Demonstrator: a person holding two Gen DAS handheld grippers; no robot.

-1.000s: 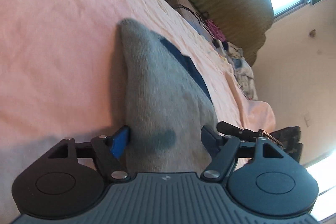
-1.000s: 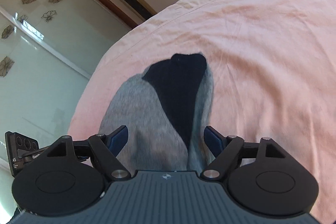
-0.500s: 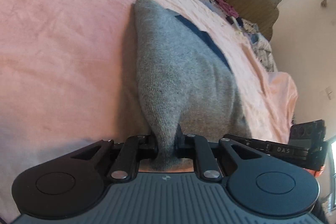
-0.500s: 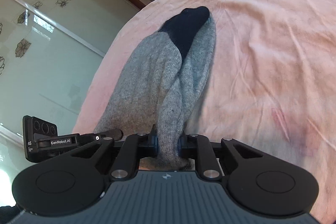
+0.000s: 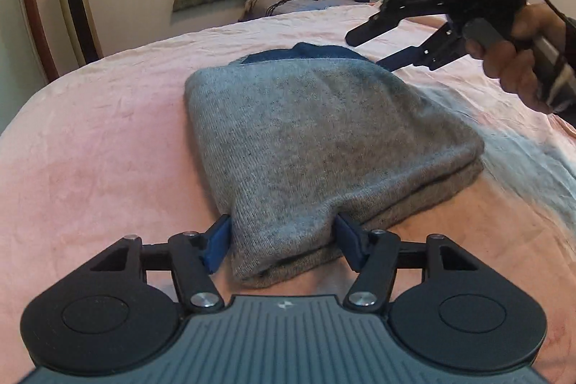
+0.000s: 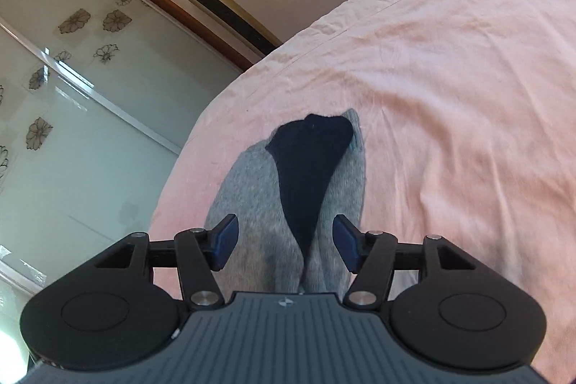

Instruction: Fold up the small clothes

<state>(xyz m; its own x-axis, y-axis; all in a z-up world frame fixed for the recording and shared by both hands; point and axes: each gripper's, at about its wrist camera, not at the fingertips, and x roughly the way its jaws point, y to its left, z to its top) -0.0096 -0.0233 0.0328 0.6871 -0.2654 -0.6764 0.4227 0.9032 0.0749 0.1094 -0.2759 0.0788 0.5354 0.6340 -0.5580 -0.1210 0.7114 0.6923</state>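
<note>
So the big pink bed [image 5: 108,139] holds everything, and the gray sock [image 5: 309,139] lies on it, folded over on itself in two layers. In the left wrist view the sock runs long from 6 o'clock, right at the tool, up toward 12 o'clock, where its dark blue toe part [image 5: 316,51] peeks out at the far end. The left gripper [image 5: 282,242] is the nearer one. Its two blue pads are spread wide, one on each side of the sock's near end, and they are not squeezing it. The right gripper [image 5: 388,45] hangs in the air at about 2 o'clock, just past the far end, and it is spread wide too, holding nothing. I think the next move is for the left tool to pull straight back toward 6 o'clock, along the sock's long line, so the fold stays flat.
</note>
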